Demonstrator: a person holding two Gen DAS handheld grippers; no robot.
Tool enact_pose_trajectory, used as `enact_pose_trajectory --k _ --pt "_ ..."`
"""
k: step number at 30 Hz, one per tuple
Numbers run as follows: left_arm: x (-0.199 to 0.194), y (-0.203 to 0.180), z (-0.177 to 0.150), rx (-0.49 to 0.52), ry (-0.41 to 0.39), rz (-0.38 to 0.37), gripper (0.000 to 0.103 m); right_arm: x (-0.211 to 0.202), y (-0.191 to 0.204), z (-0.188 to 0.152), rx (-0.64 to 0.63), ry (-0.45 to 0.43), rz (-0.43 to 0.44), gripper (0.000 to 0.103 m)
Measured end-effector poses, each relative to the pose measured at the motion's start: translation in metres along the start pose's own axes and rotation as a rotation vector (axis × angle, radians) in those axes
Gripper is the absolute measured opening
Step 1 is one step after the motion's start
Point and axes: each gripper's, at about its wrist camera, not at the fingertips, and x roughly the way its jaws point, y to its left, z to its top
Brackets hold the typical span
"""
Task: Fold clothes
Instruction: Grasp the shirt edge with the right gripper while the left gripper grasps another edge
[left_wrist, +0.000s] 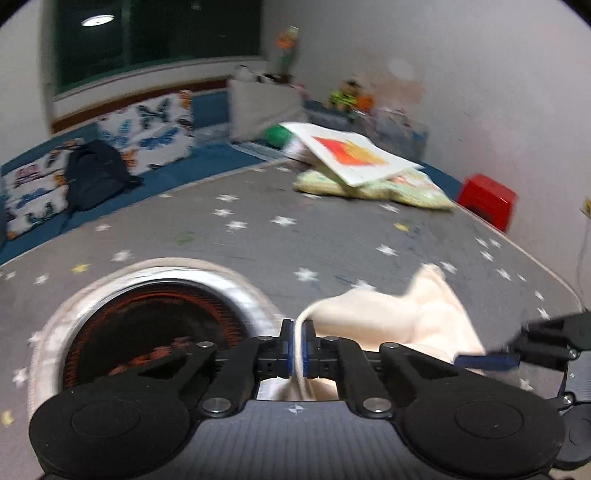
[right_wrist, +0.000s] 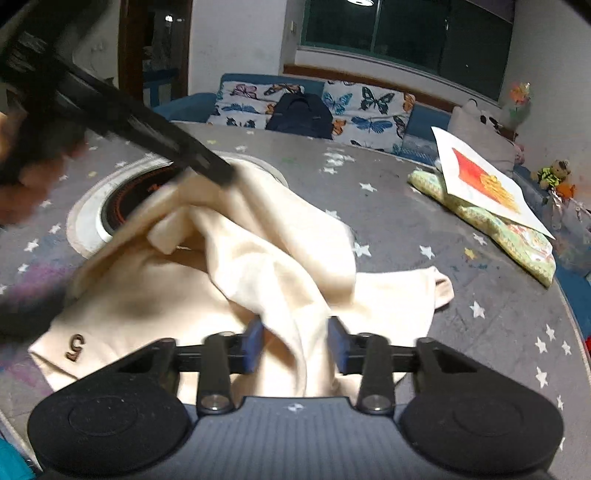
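While your left gripper (left_wrist: 297, 345) has its jaws pinched tight on a thin edge of the cream garment (right_wrist: 258, 266), your right gripper (right_wrist: 295, 341) holds its jaws apart, a raised fold of the same cloth running between the blue pads (right_wrist: 255, 343); whether those pads actually touch the fabric is hard to say through the blur. Most of the garment lies rumpled on the grey star-print tabletop (right_wrist: 461, 258), near edge toward you, a small brown "5" mark (right_wrist: 75, 346) on its lower left part. One sleeve-like end (right_wrist: 439, 288) lies flat to the right. From the right wrist view your left gripper (right_wrist: 207, 162) comes in from upper left, lifting a peak of cloth over the round inset burner (right_wrist: 122, 206) sunk in the tabletop. From the left wrist view the right gripper (left_wrist: 487, 360) shows at the right edge, beside the cloth. Further back sit a folded floral cloth (left_wrist: 376, 184) with a white board bearing an orange-red picture (left_wrist: 354, 153) resting on it. Behind the tabletop: blue sofa, butterfly cushions (right_wrist: 369, 110), dark backpack (right_wrist: 301, 116).
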Motion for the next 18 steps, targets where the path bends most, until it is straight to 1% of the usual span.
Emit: enact_pose_trajectory --k 1,4,7,10,13,18 --pt "-0.007 0.007 -0.001 -0.017 -0.012 0.021 0.004 0.001 -0.001 -0.001 0.010 -0.002 -0.004 0.008" --pt "-0.032 0.034 -0.008 -0.083 -0.050 0.068 0.004 -0.007 -0.003 -0.002 0.043 -0.037 -0.014 0.004" --pt "-0.062 0.064 -0.022 -0.128 -0.085 0.151 0.003 -0.024 -0.006 0.000 0.059 -0.081 -0.034 0.003" --pt "-0.096 0.095 -0.041 -0.192 -0.116 0.233 0.002 -0.043 -0.011 0.001 0.076 -0.121 -0.055 0.003" --pt "-0.128 0.127 -0.062 -0.272 -0.136 0.298 0.002 -0.065 -0.018 0.003 0.112 -0.155 -0.069 0.003" --pt "-0.143 0.140 -0.082 -0.305 -0.100 0.235 0.002 -0.093 -0.026 -0.006 0.170 -0.170 -0.119 0.003"
